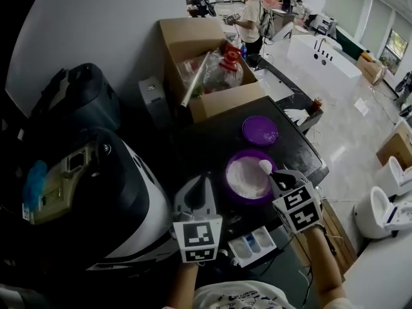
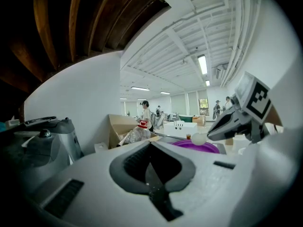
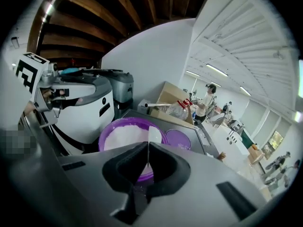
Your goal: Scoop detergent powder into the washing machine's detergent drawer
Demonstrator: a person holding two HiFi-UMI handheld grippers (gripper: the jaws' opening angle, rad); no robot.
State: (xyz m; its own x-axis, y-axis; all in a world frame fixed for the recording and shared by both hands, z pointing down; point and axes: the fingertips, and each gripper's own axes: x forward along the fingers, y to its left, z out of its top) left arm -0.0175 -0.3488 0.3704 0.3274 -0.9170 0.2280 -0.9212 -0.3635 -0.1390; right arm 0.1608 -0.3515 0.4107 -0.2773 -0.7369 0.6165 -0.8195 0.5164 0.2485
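White, thin-handled: found a scoop (image 3: 154, 136) pinched by its handle between the closed jaws of the right gripper (image 1: 275, 175). Found its bowl end raised just above the white detergent powder (image 1: 244, 176), directly ahead of the jaws. Confirmed the powder filling a purple bowl (image 3: 128, 121) beneath and in front of that gripper. Observed a purple lid (image 1: 260, 131) beyond the bowl, lying flat, apart from it, specked with powder. Recorded the left gripper (image 1: 203, 184) beside the right one, jaws pressed together with nothing between them, hovering at the bowl's near-left edge. Located the detergent drawer (image 1: 252, 246) behind and below both grippers, standing open, compartments lined blue; could not judge any powder inside. Noted the washing machine (image 1: 122, 192), white and black, left of the left gripper. Noted an open cardboard box (image 1: 212, 102) farther ahead, past the lid, holding a clear bottle (image 1: 222, 69) with a red cap.
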